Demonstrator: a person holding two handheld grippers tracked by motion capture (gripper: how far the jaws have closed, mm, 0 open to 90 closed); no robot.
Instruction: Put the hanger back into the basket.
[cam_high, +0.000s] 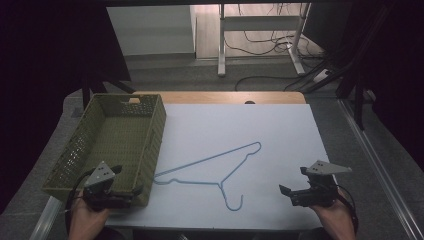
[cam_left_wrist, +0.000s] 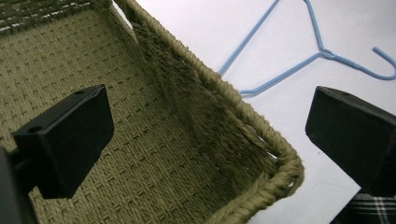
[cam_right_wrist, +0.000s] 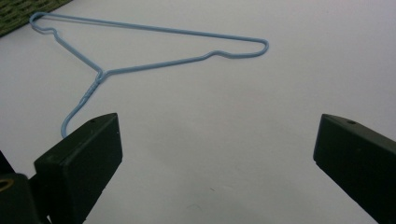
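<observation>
While we check the table (cam_high: 280, 120), hanger (cam_high: 210, 167) lies flat mid-table, beside basket (cam_high: 150, 150) | left claw (cam_high: 131, 191) gaping over basket's near corner, empty | right claw (cam_high: 286, 192) gaping near front-right edge, empty.

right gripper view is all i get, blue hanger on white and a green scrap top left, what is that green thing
Observer: A woven green basket, open-topped, with nothing in it, left of the hanger.
Operator: where's the other gripper
Observer: The left gripper sits at the basket's near right corner, jaws wide apart, one over the weave inside and one over the white sheet.
Operator: does the hanger touch the basket
Observer: In the high view its left tip lies close beside the basket wall; contact cannot be told.
Operator: my jaws holding anything
Observer: No, the right gripper is open with nothing between its jaws.
</observation>
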